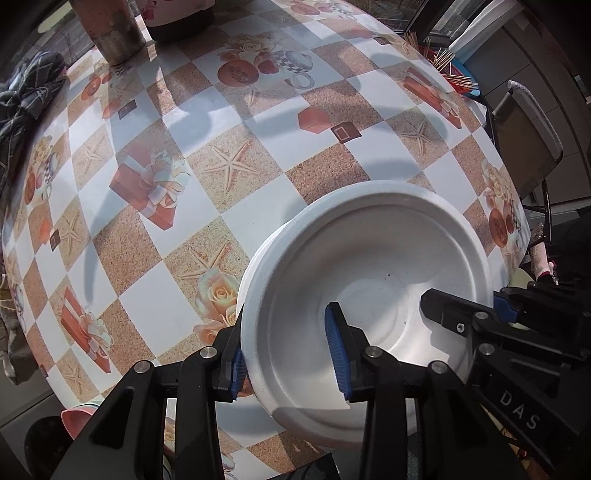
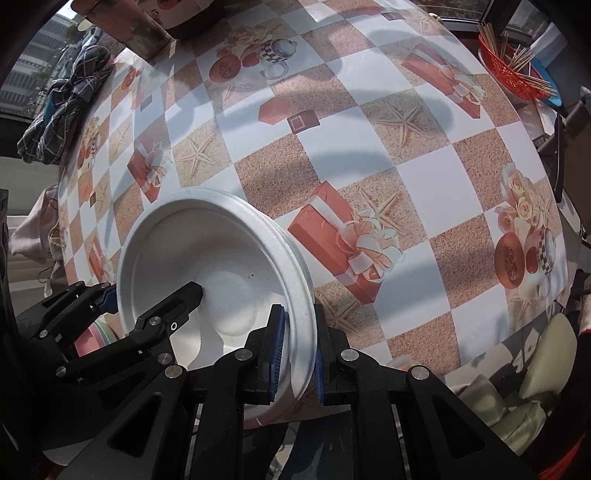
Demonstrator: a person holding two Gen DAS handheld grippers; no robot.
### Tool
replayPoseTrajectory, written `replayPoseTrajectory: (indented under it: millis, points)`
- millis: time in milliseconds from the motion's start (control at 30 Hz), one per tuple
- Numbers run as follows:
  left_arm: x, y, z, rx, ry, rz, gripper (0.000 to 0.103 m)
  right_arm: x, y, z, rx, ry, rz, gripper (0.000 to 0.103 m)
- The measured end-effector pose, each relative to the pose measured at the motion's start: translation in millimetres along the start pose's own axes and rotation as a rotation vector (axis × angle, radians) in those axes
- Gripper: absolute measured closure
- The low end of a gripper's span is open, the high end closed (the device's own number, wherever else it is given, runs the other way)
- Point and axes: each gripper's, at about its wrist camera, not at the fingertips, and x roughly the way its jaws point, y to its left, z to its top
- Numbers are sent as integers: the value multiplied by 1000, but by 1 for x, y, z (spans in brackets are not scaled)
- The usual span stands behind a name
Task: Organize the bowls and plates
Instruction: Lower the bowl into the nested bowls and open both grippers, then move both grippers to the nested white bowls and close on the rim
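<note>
A stack of white foam bowls [image 1: 369, 266] is held over the near edge of the patterned table [image 1: 221, 166]. My left gripper [image 1: 288, 350] is shut on the stack's left rim, one finger inside, one outside. My right gripper [image 2: 299, 354] is shut on the opposite rim of the same stack [image 2: 221, 251]. Each gripper shows in the other's view, the right one [image 1: 461, 317] at the bowl's right side, the left one [image 2: 147, 306] at the bowl's left side.
A rusty metal cup [image 1: 110, 29] and a dark-based pot [image 1: 177, 22] stand at the table's far edge. A plaid cloth [image 1: 26, 92] lies far left. A red basket of sticks [image 2: 513, 66] sits far right. Coloured bowls [image 2: 99, 332] show below the left gripper.
</note>
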Motion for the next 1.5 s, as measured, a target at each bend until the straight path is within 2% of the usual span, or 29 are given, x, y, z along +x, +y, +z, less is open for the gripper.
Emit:
replayPoseTrajectory:
  millis: [100, 300, 333, 367, 400, 467, 533, 600, 700, 967, 1133, 1500]
  points:
    - [0, -2, -1, 6, -5, 4, 44, 0, 0, 0, -7, -8, -7, 88]
    - [-16, 9, -2, -23, -51, -23, 30, -6, -11, 3, 18, -18, 6, 87]
    - [-19, 12, -2, -31, -62, -28, 28, -7, -13, 3, 26, -22, 4, 73]
    - [-23, 16, -3, -40, -72, -35, 25, -10, -15, 3, 32, -30, 3, 43]
    - [-27, 20, -3, -53, -85, -45, 24, -13, -18, 1, 51, -50, -21, 33]
    - [-33, 28, -4, -70, -93, -85, 24, -20, -23, 1, 67, -74, -12, 11]
    - [-34, 34, -5, -78, -66, -126, 24, -25, -28, -1, 89, -91, 6, 1]
    - [-36, 38, -9, -86, -58, -132, 24, -30, -29, -3, 76, -118, 12, 1]
    - [-37, 42, -19, -88, -53, -95, 24, -27, -27, -6, 72, -85, 20, 1]
    - [-26, 55, -48, -122, 22, -62, 24, -19, -33, -29, 210, -43, -1, 1]
    - [-32, 61, -51, -133, 4, -52, 24, -15, -35, -31, 243, -11, -25, 1]
    - [-33, 67, -53, -155, -1, -60, 24, -13, -23, -30, 202, 0, -43, 1]
